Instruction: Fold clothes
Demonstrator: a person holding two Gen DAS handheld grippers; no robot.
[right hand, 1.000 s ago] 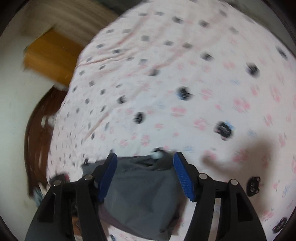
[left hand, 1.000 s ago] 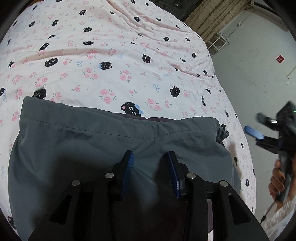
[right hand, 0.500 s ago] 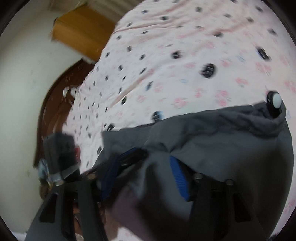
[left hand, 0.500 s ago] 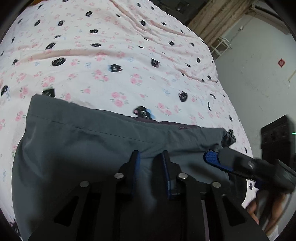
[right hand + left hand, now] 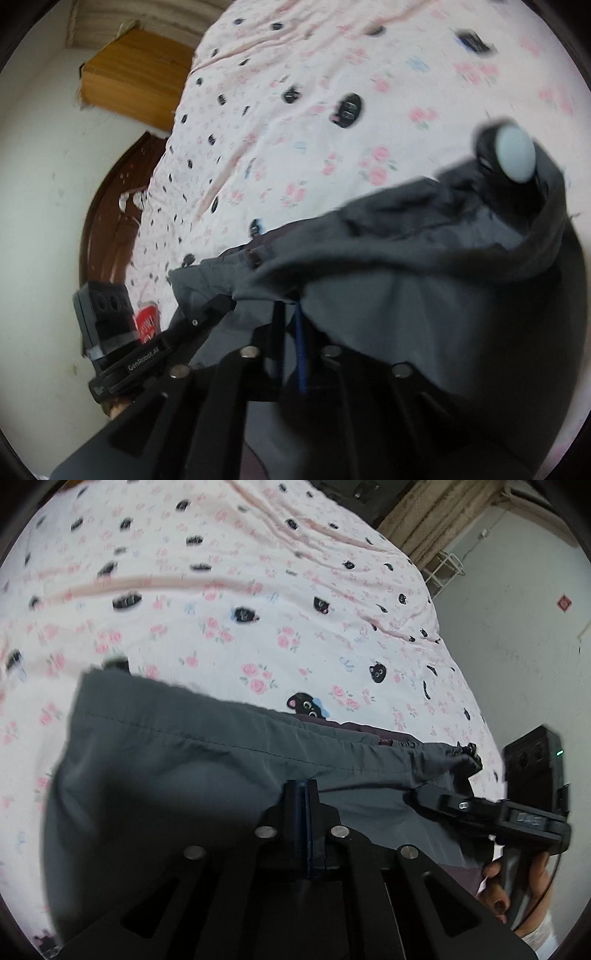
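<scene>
Grey garment (image 5: pixel 177 775), on flowered bed sheet (image 5: pixel 258 590): unfolded, hem bunched. Left claw (image 5: pixel 306 794) pinched shut on its cloth; right claw (image 5: pixel 288 314), jaws just closing, nearly together on cloth. Folding barely begun.

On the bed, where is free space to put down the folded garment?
The bedsheet is bare beyond the grey garment's stitched hem, up to the far edge near the curtain. Crowded: the near part, where the left tool and right tool meet the cloth.
</scene>
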